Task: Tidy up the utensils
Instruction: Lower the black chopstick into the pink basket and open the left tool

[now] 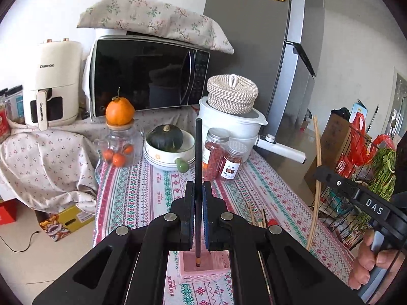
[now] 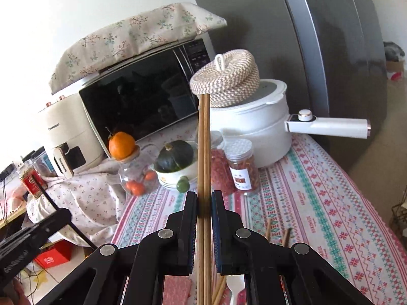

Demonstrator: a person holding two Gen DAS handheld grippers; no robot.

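One black chopstick (image 1: 198, 178) in clamped left tongs (image 1: 198, 190), two bamboo chopsticks (image 2: 204, 152) in clamped right tongs (image 2: 204, 200).

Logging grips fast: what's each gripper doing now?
Left gripper: shut on a single black chopstick.
Right gripper: shut on a pair of brown bamboo chopsticks.

I count two grippers: my left gripper (image 1: 198, 193) and my right gripper (image 2: 204, 203). My left one carries one black chopstick (image 1: 198, 167); my right one carries two bamboo chopsticks (image 2: 204, 152). A few more bamboo chopsticks (image 1: 258, 217) lie on the table to the right, perhaps three or four; I cannot count them surely. There is one pink holder (image 1: 203, 267) near me. Far across the table I count two spice jars (image 1: 221, 157), one glass jar (image 1: 119, 145), one big orange (image 1: 120, 110), three small oranges (image 1: 118, 156), one squash (image 1: 165, 137), one white pot (image 1: 234, 127), one microwave (image 1: 150, 76).
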